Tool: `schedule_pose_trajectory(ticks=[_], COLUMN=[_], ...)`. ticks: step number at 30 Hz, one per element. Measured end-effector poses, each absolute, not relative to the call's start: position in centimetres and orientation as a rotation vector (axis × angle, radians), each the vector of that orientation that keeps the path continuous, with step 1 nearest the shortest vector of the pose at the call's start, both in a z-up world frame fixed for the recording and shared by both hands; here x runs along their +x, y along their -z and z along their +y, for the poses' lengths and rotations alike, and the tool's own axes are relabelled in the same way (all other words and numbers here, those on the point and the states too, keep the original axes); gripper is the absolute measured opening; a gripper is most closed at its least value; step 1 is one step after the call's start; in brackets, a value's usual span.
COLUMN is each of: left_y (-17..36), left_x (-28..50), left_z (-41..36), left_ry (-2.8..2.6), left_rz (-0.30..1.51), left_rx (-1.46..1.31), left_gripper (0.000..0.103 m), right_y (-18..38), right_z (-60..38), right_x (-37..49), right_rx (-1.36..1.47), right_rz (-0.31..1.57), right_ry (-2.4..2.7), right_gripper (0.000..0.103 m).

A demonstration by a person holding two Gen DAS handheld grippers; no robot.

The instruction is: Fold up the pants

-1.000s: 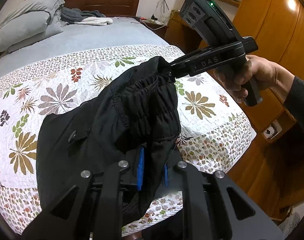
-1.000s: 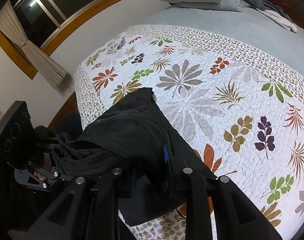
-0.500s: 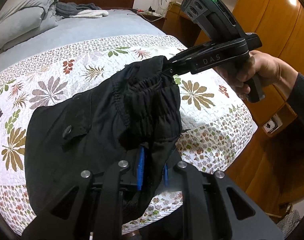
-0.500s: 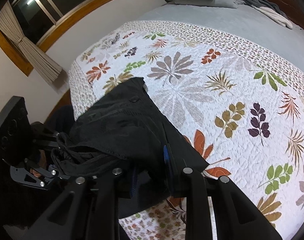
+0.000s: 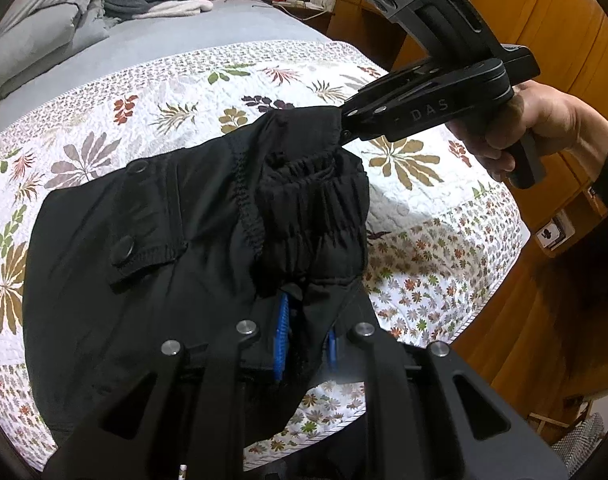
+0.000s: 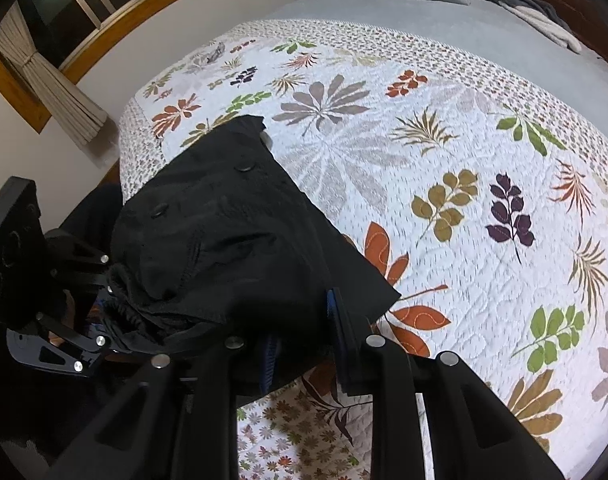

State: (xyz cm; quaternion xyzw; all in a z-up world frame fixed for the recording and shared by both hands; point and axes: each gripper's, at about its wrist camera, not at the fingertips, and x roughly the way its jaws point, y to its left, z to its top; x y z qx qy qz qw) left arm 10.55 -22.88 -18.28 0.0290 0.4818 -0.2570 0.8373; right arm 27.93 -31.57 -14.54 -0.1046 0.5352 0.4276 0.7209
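- Black pants [image 5: 152,248] lie partly on the leaf-print quilt [image 5: 403,216], waistband raised above it.
- Left hand-held gripper [image 5: 304,340] and right hand-held gripper [image 6: 304,340] each pinch waistband fabric.
- Risk: bunched elastic may slip from either grip, collapsing the fold crookedly.

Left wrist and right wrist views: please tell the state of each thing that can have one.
pants: black, bunched, held at the waistband, partly lying on the quilt.
left hand-held gripper: shut on the pants.
right hand-held gripper: shut on the pants.
pocket flap: buttoned.

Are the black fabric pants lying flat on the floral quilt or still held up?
Partly held: black fabric pants hang by the waistband from both grippers, lower part draped on the floral quilt.
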Motion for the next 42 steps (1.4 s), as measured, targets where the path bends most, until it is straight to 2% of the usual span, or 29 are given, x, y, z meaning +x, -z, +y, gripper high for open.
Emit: schedule_pose_trajectory(ticks=[11, 30, 32, 33, 34, 35, 37, 42], left_y=[19.9, 21.8, 21.6, 21.5, 21.3, 20.9, 19.9, 16.5], left_x=[10.8, 10.7, 10.7, 10.6, 10.4, 10.2, 9.5, 8.1], left_z=[-23.4, -23.9, -23.9, -23.9, -23.8, -23.6, -22.5, -17.4], left_ry=[0.545, 0.532, 0.543, 0.553, 0.560, 0.576, 0.608, 0.661], left_rz=[1.052, 1.091, 1.094, 1.097, 1.100, 1.101, 1.070, 0.972], left_rx=[0.083, 0.119, 0.115, 0.109, 0.100, 0.082, 0.029, -0.131], left_gripper=[0.015, 0.021, 0.028, 0.036, 0.048, 0.053, 0.069, 0.080], right_y=[16.5, 16.7, 16.3, 16.0, 15.8, 15.4, 14.5, 12.9], right_z=[-33.0, -37.8, -38.8, -39.3, -39.7, -40.2, -40.7, -40.1], right_x=[27.4, 24.0, 23.1, 22.6, 22.1, 21.5, 20.3, 19.4], right_rx=[-0.167, 0.022, 0.091, 0.129, 0.163, 0.210, 0.326, 0.536], right_rz=[1.191, 1.179, 1.151, 1.136, 1.123, 1.103, 1.053, 0.938], right_ry=[-0.899, -0.629, -0.581, -0.556, -0.528, -0.492, -0.468, -0.514], right_gripper=[0.024, 0.032, 0.036, 0.042, 0.054, 0.058, 0.060, 0.062])
